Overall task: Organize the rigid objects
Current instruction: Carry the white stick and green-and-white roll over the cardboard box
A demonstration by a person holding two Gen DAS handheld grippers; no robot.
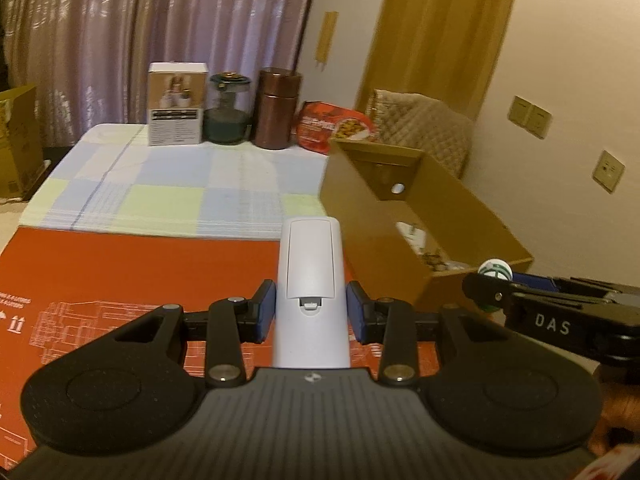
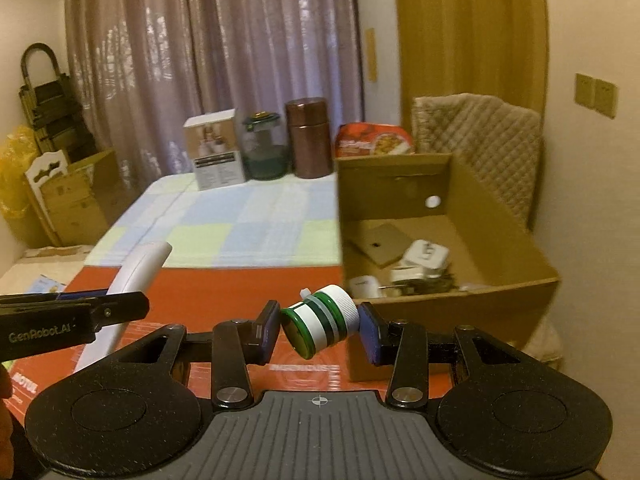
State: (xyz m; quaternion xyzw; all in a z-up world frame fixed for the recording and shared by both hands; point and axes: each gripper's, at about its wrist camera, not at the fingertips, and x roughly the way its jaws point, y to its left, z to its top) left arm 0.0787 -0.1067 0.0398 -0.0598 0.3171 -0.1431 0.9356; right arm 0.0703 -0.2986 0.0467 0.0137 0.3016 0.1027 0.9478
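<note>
My left gripper (image 1: 311,309) is shut on a white remote control (image 1: 310,280), held back side up above the red board (image 1: 120,280). The remote also shows in the right wrist view (image 2: 132,280). My right gripper (image 2: 319,326) is shut on a small green and white jar (image 2: 320,320), tilted on its side, just left of the open cardboard box (image 2: 500,216). In the left wrist view the jar (image 1: 495,270) and the right gripper sit at the box's near right corner (image 1: 440,280). The box holds a gold tablet (image 2: 380,244), white chargers (image 2: 424,260) and other small items.
At the far end of the checked tablecloth (image 1: 180,184) stand a white carton (image 1: 178,104), a glass jar (image 1: 229,110), a brown canister (image 1: 278,108) and a red food pack (image 1: 336,128). A quilted chair (image 2: 480,140) is behind the box. Cardboard boxes (image 2: 76,196) sit on the floor at left.
</note>
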